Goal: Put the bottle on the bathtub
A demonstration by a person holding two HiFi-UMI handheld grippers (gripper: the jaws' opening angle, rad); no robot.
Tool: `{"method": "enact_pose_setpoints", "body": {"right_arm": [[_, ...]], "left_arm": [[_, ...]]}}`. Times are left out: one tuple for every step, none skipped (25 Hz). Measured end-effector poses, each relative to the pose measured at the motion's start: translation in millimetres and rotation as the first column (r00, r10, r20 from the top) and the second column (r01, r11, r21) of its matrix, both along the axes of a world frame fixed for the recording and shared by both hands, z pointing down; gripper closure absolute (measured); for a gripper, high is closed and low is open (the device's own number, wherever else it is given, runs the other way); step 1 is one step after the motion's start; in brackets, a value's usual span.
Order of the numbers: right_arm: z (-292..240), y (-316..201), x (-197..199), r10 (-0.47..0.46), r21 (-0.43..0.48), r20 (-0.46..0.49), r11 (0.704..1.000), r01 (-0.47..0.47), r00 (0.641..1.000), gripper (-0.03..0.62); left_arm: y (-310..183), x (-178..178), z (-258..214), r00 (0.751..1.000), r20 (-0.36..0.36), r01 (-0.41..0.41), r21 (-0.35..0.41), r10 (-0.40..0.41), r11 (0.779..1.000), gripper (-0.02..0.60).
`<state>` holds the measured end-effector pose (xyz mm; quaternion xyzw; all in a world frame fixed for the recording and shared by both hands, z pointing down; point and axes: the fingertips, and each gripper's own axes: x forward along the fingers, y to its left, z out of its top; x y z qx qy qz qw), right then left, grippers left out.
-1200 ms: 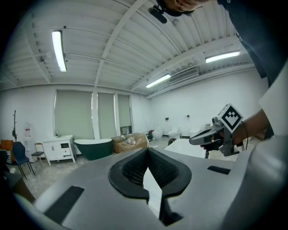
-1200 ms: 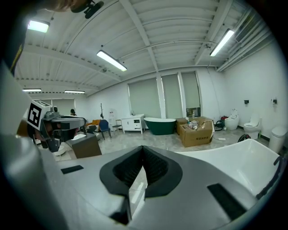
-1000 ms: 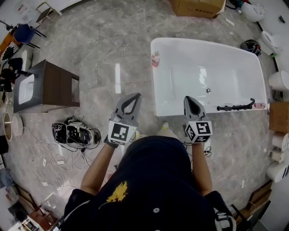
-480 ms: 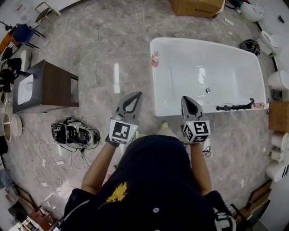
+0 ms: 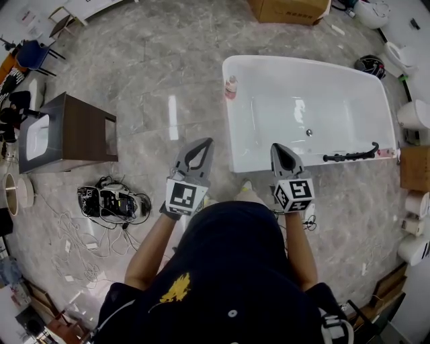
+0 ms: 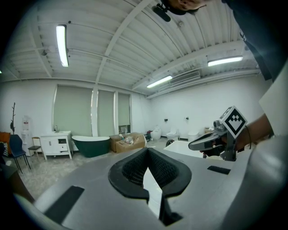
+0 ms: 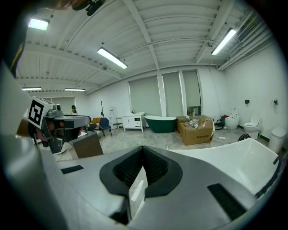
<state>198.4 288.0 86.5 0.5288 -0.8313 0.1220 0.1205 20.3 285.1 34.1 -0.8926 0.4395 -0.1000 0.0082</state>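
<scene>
Grey marble floor (image 5: pixel 168 60) fills the showroom, and a white bathtub (image 5: pixel 302 62) lies ahead of both claws, its near rim just in front of the right gripper (image 5: pixel 279 146). That claw is closed tip to tip, with only a slim sliver of floor visible behind the meeting pads, and it has hold of nothing. The left gripper (image 5: pixel 204 141), level with it and off to its left, is likewise closed at the tips and empty, hanging over bare floor just short of the tub's near left corner. The bottle (image 5: pixel 232 87), small and pinkish, stands upright well ahead of the left claw, slightly to its right, at the tub's left end; it seems to sit on the rim, though the edge is hard to make out. A black hose fitting (image 5: pixel 349 156) lies along the near rim, right of the right claw. Left of the left claw stand a dark cabinet (image 5: pixel 80 127) and a tangle of cables (image 5: pixel 111 199); a cardboard box (image 5: pixel 289 10) sits beyond the tub.
</scene>
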Motion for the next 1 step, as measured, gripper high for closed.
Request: {"method": "enact_pose_setpoints", "body": {"right_arm": [[0.1,-0.6,-1.6,-0.002,0.0,-0.003,1.0,0.002,1.0,0.595]], "left_arm": [[-0.1,-0.6,-0.7,1.0,-0.007,0.001,0.005,-0.001,1.0,0.563]]}}
